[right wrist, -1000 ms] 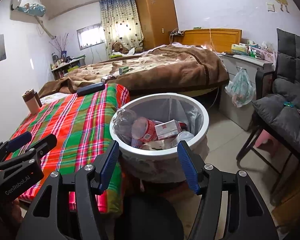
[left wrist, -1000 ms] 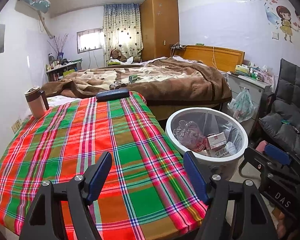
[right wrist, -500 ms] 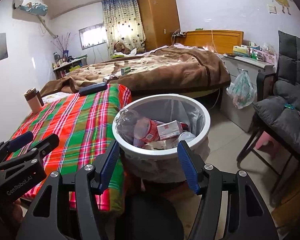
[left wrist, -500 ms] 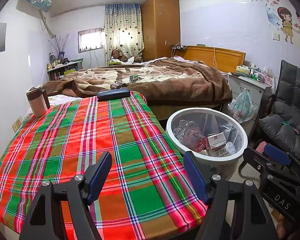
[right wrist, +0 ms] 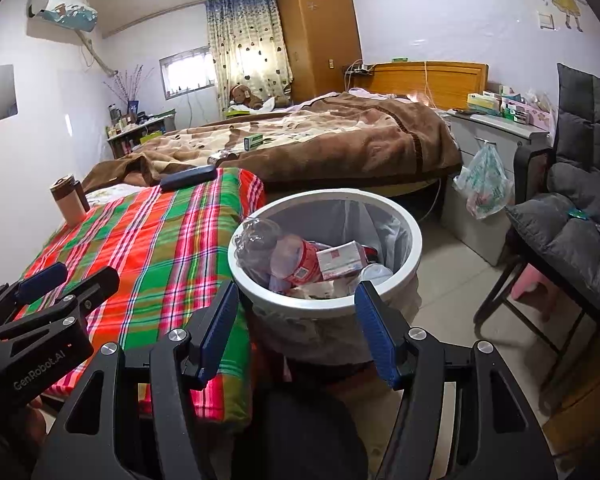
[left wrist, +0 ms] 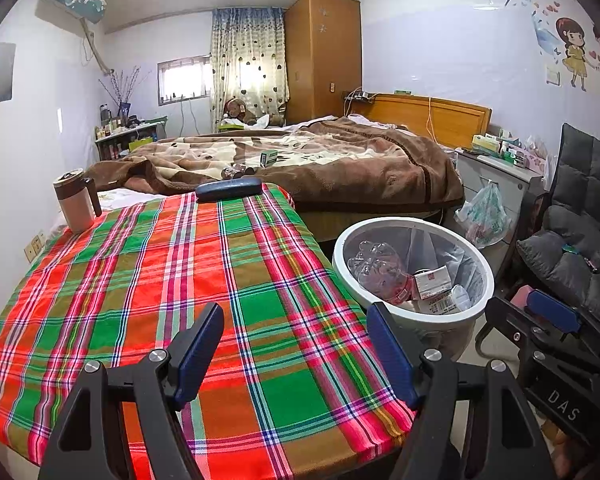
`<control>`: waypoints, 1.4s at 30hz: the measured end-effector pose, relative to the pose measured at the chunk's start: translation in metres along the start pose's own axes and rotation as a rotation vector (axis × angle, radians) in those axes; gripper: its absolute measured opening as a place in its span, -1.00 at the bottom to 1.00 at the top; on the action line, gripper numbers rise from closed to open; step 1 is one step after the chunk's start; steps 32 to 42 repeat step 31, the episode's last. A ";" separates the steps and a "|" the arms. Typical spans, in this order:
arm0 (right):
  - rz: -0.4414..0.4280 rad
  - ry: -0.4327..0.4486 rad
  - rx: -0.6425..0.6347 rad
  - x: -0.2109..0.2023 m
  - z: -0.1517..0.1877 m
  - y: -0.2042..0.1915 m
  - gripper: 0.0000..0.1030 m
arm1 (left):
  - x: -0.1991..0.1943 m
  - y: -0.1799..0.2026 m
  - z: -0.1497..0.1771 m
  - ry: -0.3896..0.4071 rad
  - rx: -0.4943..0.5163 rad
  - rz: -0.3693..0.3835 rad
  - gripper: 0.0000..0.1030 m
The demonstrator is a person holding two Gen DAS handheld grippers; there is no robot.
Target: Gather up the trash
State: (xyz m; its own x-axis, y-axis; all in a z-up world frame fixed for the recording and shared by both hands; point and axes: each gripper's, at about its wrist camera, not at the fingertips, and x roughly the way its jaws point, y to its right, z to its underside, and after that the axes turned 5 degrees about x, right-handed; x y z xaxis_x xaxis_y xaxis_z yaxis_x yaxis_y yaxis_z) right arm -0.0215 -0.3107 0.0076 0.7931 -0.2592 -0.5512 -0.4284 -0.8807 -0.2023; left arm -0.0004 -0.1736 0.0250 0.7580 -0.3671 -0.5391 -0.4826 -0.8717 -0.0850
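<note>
Left wrist view has my left gripper (left wrist: 294, 344) hanging over the near edge of the plaid-covered surface (left wrist: 148, 280), its jaws spread wide with nothing between them. To the right of the surface, just beside its edge, stands the white trash bin (left wrist: 482, 300), and inside it lie a crushed clear plastic bottle (left wrist: 374, 266) and a small carton (left wrist: 432, 282) pressed together. My right gripper (right wrist: 296, 326) hovers low in front of the bin (right wrist: 320, 304), jaws likewise wide apart and empty. At the far left corner of the surface a brown-lidded travel mug (left wrist: 75, 199) stands upright, and a dark glasses case (left wrist: 228, 190) lies at the far edge, near the bed's brown blanket (left wrist: 340, 168).
</note>
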 end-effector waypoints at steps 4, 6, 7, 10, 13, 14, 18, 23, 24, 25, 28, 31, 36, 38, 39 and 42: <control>0.000 0.001 0.000 -0.001 0.000 -0.002 0.20 | 0.000 0.000 0.000 0.001 -0.001 0.001 0.43; -0.001 0.000 0.000 -0.001 0.000 -0.002 0.20 | -0.001 0.000 0.000 0.001 -0.002 -0.001 0.43; -0.001 0.001 -0.001 -0.001 0.000 -0.002 0.20 | -0.001 0.000 0.000 0.001 -0.001 0.000 0.43; -0.001 0.000 -0.002 -0.001 0.000 -0.003 0.20 | -0.001 0.000 0.000 0.000 -0.002 0.001 0.43; -0.002 0.000 -0.001 -0.001 0.000 -0.003 0.20 | -0.001 0.000 0.000 0.000 -0.001 0.000 0.42; -0.002 0.000 0.000 -0.001 0.000 -0.003 0.20 | -0.001 -0.001 0.001 0.000 -0.002 0.001 0.42; -0.002 -0.001 -0.001 -0.001 0.001 -0.004 0.20 | -0.002 -0.002 0.001 0.006 -0.015 0.007 0.42; -0.002 -0.001 -0.001 -0.001 0.002 -0.004 0.20 | -0.004 -0.002 0.002 0.005 -0.018 0.004 0.43; -0.003 -0.001 -0.001 -0.001 0.002 -0.004 0.20 | -0.003 -0.002 0.003 0.004 -0.019 0.003 0.43; -0.003 -0.001 -0.001 -0.002 0.002 -0.004 0.20 | -0.003 -0.002 0.003 0.004 -0.019 0.002 0.42; -0.003 0.000 0.000 -0.002 0.002 -0.004 0.20 | -0.003 -0.001 0.003 0.000 -0.020 0.004 0.43; -0.001 -0.004 -0.002 -0.001 0.002 -0.005 0.20 | -0.002 -0.001 0.003 -0.002 -0.020 0.006 0.43; -0.001 -0.004 -0.002 -0.001 0.002 -0.005 0.20 | -0.002 -0.001 0.003 -0.002 -0.020 0.006 0.43; -0.001 -0.004 -0.002 -0.001 0.002 -0.005 0.20 | -0.002 -0.001 0.003 -0.002 -0.020 0.006 0.43; -0.001 -0.004 -0.002 -0.001 0.002 -0.005 0.20 | -0.002 -0.001 0.003 -0.002 -0.020 0.006 0.43; -0.001 -0.004 -0.002 -0.001 0.002 -0.005 0.20 | -0.002 -0.001 0.003 -0.002 -0.020 0.006 0.43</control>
